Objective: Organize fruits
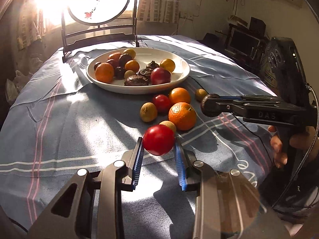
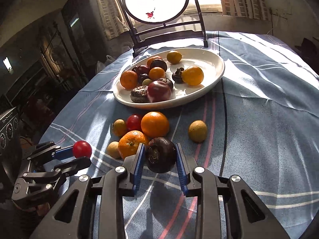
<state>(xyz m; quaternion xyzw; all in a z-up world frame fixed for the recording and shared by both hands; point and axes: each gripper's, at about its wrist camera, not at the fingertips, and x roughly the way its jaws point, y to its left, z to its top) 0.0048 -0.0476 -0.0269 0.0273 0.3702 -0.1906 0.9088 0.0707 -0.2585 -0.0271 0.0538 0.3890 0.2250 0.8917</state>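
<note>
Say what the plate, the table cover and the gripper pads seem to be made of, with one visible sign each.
Plate: probably glazed ceramic; glossy cream surface with bright glare.
Table cover: woven cloth, matte; it creases and carries printed stripes.
Gripper pads: likely blue rubber or plastic; ribbed faces.

Two grippers: left [image 1: 159,149], right [image 2: 160,154], each clamped on one fruit.

One white plate [image 2: 217,67].

One round screen [image 2: 157,0] on a stand.

Loose on the cloth [image 2: 259,119], held fruit aside:
- oranges, two [image 2: 155,124] [image 2: 132,142]
- red fruit, one [image 2: 134,121]
- small tan fruits, four [image 2: 197,130] [image 2: 119,127] [image 2: 113,149] [image 1: 148,112]

Held: one red fruit [image 1: 159,139], one dark fruit [image 2: 161,155].

Fruit piled on the plate overlaps too much for a sure count.
</note>
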